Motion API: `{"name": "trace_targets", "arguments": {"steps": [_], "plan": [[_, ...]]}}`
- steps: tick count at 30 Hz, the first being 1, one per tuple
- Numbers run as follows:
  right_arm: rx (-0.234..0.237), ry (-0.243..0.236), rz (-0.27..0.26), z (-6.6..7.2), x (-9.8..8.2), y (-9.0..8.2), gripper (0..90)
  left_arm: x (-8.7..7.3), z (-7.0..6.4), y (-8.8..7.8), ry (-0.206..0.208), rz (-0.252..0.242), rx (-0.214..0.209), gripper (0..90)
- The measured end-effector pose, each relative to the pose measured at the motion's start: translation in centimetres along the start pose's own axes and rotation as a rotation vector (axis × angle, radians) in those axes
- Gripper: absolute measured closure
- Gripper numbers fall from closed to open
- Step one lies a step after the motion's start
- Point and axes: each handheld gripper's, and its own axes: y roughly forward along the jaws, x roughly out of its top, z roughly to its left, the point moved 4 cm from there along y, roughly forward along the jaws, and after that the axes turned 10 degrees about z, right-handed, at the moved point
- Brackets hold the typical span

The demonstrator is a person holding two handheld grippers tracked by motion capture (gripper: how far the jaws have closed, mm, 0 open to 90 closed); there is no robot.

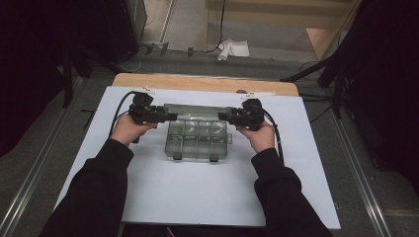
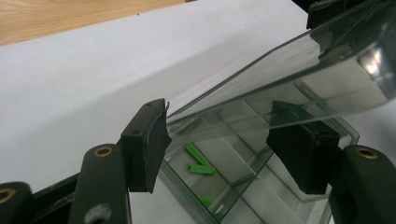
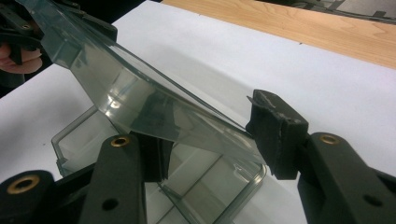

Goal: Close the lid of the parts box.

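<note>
Both claws, left (image 2: 215,149) and right (image 3: 210,140), stand released astride the raised lid (image 1: 197,111) of a clear box (image 1: 198,140) holding green pieces (image 2: 200,162).

A clear plastic compartment box (image 1: 198,139) lies on the white sheet, lid (image 1: 197,110) raised open.
</note>
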Motion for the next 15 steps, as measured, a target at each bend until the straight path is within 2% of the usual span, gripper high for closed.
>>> {"name": "trace_targets", "arguments": {"steps": [6,9,15], "plan": [[-0.002,-0.005,-0.001,0.1,0.0,-0.1,51.1,-0.3,0.2,-0.7,0.014,-0.002,0.017,36.8],[0.001,-0.004,-0.004,0.2,0.0,-0.2,51.0,-0.6,0.7,-1.2,0.009,0.006,0.04,36.7],[0.0,-0.002,-0.005,0.2,0.0,-0.2,50.9,-1.1,1.5,-2.3,-0.009,0.001,0.048,36.8]]}}
